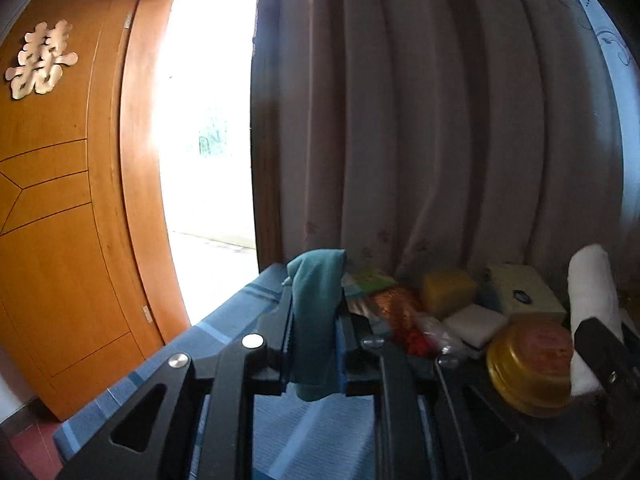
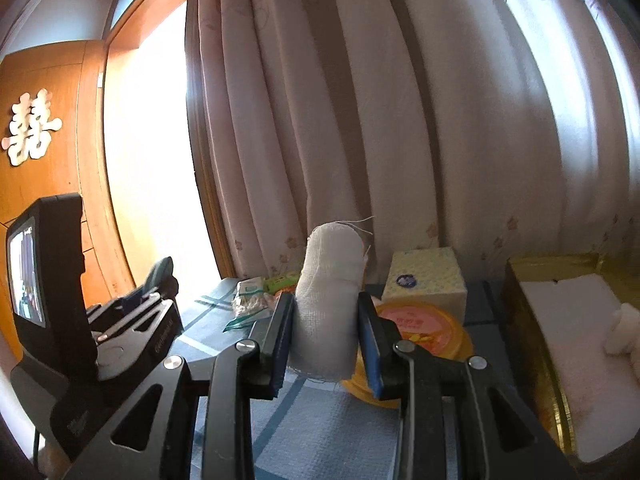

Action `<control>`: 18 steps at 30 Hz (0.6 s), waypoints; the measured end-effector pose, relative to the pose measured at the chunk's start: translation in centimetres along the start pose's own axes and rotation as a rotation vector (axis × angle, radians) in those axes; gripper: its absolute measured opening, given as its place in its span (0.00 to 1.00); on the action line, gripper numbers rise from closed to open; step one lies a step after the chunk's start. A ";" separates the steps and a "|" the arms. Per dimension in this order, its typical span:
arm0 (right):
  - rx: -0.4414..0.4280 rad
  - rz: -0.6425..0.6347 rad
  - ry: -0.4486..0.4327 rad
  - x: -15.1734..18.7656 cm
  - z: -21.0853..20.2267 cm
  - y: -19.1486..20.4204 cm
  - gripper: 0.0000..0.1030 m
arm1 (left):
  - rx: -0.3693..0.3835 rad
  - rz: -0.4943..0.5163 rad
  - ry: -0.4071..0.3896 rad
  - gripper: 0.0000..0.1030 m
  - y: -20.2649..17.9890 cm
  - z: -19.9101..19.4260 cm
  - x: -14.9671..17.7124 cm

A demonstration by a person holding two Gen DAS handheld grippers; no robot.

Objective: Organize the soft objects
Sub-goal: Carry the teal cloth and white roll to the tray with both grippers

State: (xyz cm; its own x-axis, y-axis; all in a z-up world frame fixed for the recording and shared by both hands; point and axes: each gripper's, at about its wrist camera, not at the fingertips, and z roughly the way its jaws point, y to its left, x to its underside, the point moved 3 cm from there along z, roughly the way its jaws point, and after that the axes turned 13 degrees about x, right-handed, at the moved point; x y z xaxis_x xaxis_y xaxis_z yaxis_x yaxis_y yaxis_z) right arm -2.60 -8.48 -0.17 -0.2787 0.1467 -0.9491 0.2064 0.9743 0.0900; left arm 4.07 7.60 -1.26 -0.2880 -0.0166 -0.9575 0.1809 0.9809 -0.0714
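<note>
Left gripper (image 1: 316, 344) clamped on teal cloth (image 1: 316, 300), lower centre, lifted off bench (image 1: 224, 320) for sorting. Right gripper (image 2: 326, 344) clamped on white gauze roll (image 2: 330, 300), centre, likely bound for gold box (image 2: 532, 344) at right.

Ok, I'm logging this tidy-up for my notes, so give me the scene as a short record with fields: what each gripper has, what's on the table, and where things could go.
left gripper: shut on a teal cloth, lifted off the table
right gripper: shut on a white gauze roll, upright
table: blue checked cover
loose items: yellow sponge, white sponge, tissue box, yellow lidded tub
container: gold box, white padding inside, right of the tub
</note>
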 end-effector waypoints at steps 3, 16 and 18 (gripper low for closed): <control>0.017 -0.013 -0.016 0.0 -0.4 -0.4 0.33 | 0.010 0.000 0.006 0.15 -0.7 -0.4 0.1; 0.115 -0.022 -0.077 -0.2 -2.1 -4.3 0.33 | 0.052 0.022 0.033 0.15 -4.4 -0.5 1.2; 0.128 -0.014 -0.077 -0.3 -2.2 -4.9 0.33 | 0.057 0.027 0.037 0.15 -5.0 -0.6 1.3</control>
State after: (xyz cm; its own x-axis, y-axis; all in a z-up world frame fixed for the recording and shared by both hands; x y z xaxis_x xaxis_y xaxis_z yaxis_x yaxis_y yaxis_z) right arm -5.65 -12.94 0.31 -0.2107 0.1150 -0.9708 0.3222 0.9457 0.0421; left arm 2.23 2.78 -1.97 -0.3171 0.0178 -0.9482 0.2424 0.9681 -0.0629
